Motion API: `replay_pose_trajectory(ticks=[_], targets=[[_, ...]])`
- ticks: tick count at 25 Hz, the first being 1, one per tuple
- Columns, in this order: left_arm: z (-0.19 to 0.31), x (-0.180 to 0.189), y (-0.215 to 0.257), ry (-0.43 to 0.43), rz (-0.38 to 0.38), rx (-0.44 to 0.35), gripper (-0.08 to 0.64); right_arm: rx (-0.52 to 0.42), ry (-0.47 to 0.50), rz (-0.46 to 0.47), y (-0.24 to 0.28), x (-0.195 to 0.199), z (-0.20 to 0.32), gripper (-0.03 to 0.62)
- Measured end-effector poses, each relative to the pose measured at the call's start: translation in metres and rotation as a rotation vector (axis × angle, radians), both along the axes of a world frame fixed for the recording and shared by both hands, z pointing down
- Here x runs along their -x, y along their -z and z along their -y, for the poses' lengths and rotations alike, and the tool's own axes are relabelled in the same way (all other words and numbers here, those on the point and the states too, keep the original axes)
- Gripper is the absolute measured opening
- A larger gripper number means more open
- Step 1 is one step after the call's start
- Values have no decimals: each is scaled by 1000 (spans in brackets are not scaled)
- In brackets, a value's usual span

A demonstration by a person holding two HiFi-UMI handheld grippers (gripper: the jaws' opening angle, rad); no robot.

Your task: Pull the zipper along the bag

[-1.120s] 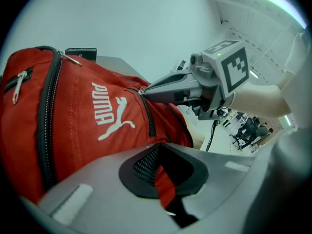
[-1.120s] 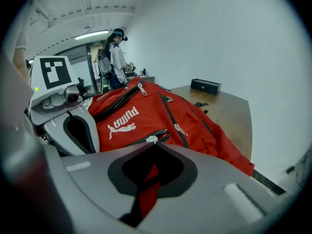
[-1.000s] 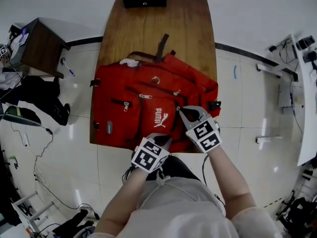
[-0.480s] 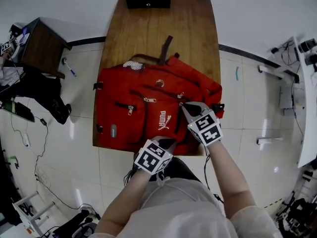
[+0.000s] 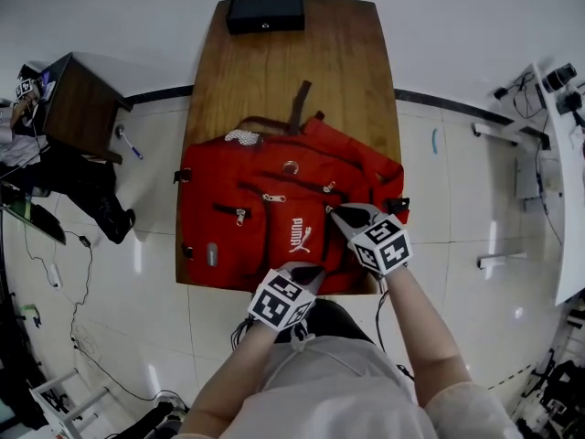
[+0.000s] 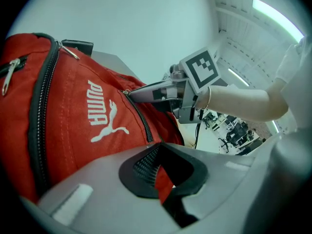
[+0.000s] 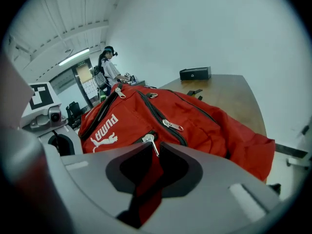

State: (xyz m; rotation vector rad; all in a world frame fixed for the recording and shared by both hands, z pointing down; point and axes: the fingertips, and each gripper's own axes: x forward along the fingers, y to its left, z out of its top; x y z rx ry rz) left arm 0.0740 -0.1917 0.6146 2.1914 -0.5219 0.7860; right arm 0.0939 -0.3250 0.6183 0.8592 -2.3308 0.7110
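Right gripper (image 7: 151,152) easing open now, zipper pull (image 7: 152,143) upright between jaw tips, pads not pinching it. Left gripper (image 6: 162,174) clamped tight on fold of red bag (image 6: 73,116) at near edge. Bag flat on wooden surface (image 5: 347,71), filling near half. Second pull (image 7: 173,126) lies just beyond on next track. Black box (image 5: 266,12) at far end, well apart. Dark side table (image 5: 78,85) off to left.

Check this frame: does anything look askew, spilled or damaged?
Nothing looks damaged or spilled. The red backpack lies slightly askew on the wooden table, reaching both side edges. What looks like a pen lies on the floor.
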Motion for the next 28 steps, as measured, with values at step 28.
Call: replay_pose_trajectory(ticks=[28], targets=[[-33, 64, 246, 309, -170, -877, 7, -696, -246, 154, 223, -22, -169, 8]])
